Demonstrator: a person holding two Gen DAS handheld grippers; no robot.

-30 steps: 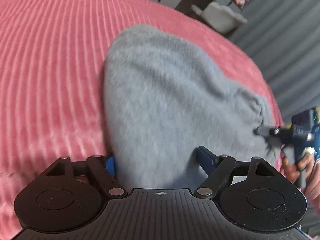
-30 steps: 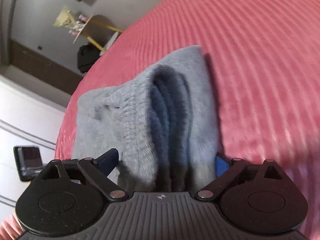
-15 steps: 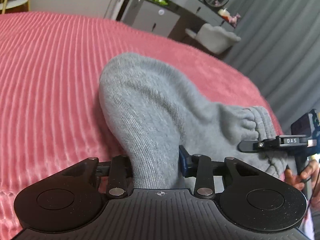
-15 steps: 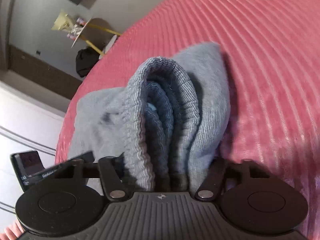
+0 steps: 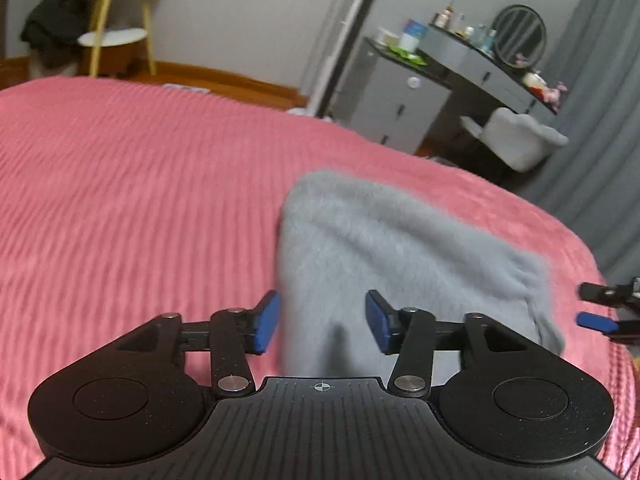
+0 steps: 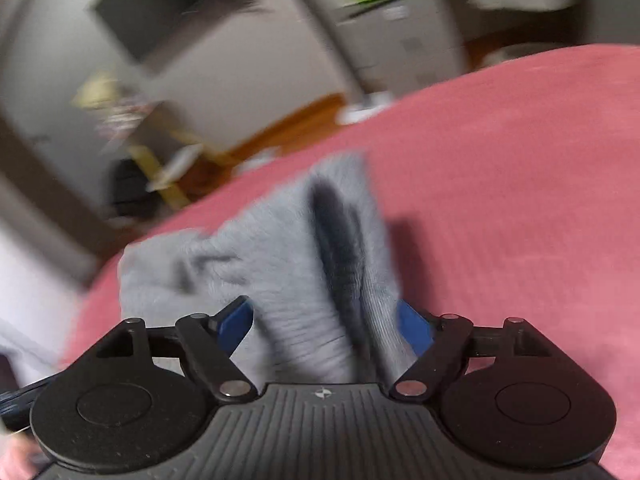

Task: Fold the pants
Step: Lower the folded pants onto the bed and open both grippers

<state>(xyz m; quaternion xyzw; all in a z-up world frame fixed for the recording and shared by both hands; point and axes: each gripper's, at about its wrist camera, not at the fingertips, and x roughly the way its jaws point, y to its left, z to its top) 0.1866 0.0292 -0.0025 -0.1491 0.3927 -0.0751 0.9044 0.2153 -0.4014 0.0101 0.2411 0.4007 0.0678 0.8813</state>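
Pink ribbed bedding (image 5: 120, 208) fills both of my wrist views, with a bedroom blurred behind it.

My left gripper (image 5: 320, 326) points down at the bed. Its blue pads (image 5: 266, 324) stand apart, having just been opening, and neither one presses on cloth. Between and beyond them lie the grey pants (image 5: 384, 248), folded into a thick bundle flat on the bedding. The bundle's left edge runs close beside my left pad, and soft grey fabric shows in the gap between the two pads. The bundle stretches away to the right, ending in a gathered edge near the bed's right side.

At the far right edge of that view I see the tips of my right gripper (image 5: 600, 308), just beyond the gathered end of the pants.

From my right wrist, my right gripper (image 6: 326, 326) also has its blue pads spread wide; its jaws have just been opening too. The ribbed end of the pants (image 6: 304, 264) sits between them, showing stacked layers with a dark fold down the middle. This view is too blurred to tell whether the right-hand pad brushes the cloth.

Further out, a grey dresser (image 5: 400, 108) with a round mirror (image 5: 518, 34), a pale chair (image 5: 520, 140), grey curtains (image 5: 600, 80) and a yellow-legged stand (image 5: 116, 32) line the walls.
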